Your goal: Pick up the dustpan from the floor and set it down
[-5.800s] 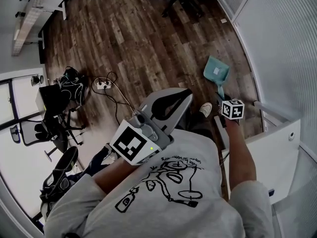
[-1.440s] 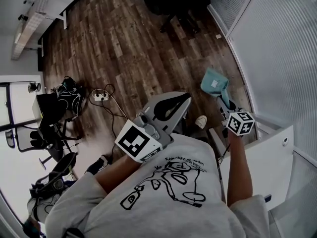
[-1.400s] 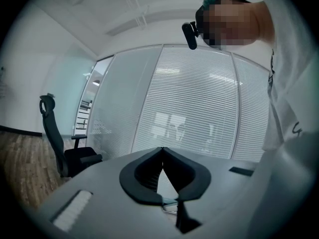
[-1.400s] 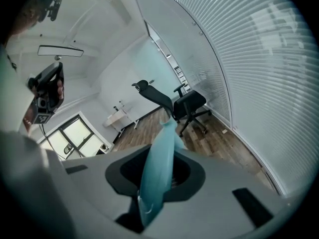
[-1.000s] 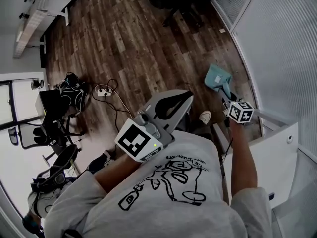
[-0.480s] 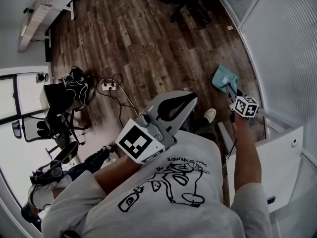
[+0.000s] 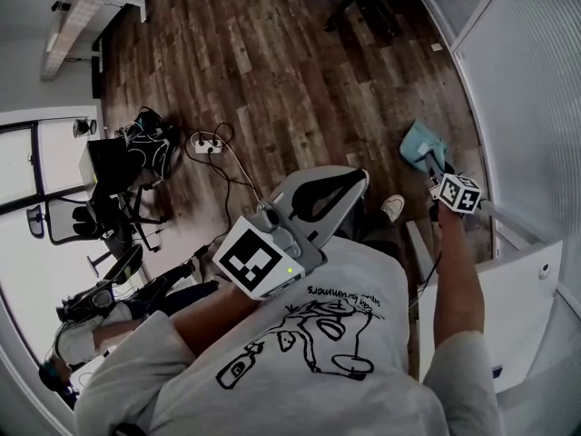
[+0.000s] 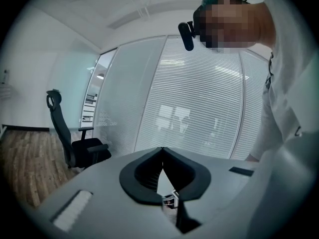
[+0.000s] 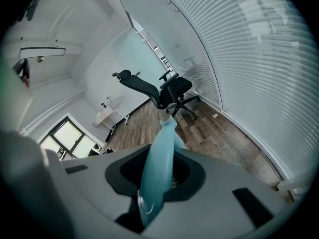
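Teal plastic dustpan (image 7: pixel 419 143) | handle grasped in right tongs (image 9: pixel 158 176), pan tipped toward brown wooden floor (image 7: pixel 272 80) far right, likely for set-down | left tongs (image 8: pixel 162 176) clenched, empty, parked near.

One teal dustpan (image 7: pixel 419 141) is showing at the far right. Two grippers are showing, the left gripper (image 7: pixel 356 180) and the right gripper (image 7: pixel 443 178), carrying two marker cubes (image 7: pixel 257 262). One power strip (image 7: pixel 207 142) is lying far left, one shoe (image 7: pixel 392 207) is showing nearer, and one office chair (image 9: pixel 174 91) is standing farthest.
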Action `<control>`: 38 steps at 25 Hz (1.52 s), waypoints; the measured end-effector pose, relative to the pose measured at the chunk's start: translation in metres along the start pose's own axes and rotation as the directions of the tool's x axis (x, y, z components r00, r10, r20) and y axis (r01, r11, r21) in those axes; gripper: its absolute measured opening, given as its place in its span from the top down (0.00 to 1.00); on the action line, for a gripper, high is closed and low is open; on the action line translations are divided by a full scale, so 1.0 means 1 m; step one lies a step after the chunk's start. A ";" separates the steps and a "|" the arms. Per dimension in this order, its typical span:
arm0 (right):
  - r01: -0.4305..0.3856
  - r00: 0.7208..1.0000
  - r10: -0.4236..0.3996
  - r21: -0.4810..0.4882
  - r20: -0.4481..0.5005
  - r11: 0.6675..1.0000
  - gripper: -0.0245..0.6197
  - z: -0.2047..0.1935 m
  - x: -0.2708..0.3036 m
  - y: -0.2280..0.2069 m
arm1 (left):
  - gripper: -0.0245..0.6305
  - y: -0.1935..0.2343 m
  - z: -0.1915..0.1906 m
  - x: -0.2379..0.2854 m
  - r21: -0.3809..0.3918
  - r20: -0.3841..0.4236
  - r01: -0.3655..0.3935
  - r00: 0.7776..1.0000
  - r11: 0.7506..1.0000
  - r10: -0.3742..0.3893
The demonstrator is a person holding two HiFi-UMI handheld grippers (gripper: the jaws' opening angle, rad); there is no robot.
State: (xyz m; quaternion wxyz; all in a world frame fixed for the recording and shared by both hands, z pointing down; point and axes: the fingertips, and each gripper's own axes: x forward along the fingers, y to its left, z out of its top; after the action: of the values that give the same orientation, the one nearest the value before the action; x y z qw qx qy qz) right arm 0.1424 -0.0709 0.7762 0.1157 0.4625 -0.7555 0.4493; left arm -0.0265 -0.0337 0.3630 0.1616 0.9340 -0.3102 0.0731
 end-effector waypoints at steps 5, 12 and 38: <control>-0.001 1.000 0.001 0.002 -0.015 1.000 0.88 -0.009 0.006 0.005 | 0.96 0.005 0.000 -0.002 -0.004 -0.005 -0.007 1.000 1.000 0.007; -0.006 0.997 0.008 0.027 -0.072 1.000 0.88 -0.053 0.000 0.007 | 0.96 0.000 0.000 0.006 0.001 0.002 0.003 1.000 1.000 -0.003; 0.088 0.946 -0.063 0.065 -0.319 0.994 0.68 -0.136 -0.006 0.020 | 0.96 0.001 0.005 0.006 -0.002 0.011 0.020 1.000 1.000 -0.020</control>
State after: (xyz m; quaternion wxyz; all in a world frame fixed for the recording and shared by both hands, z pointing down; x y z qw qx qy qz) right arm 0.0969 0.0424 0.8388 0.2344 0.4173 -0.6906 0.5422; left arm -0.0220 -0.0396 0.3597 0.1614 0.9373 -0.3019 0.0661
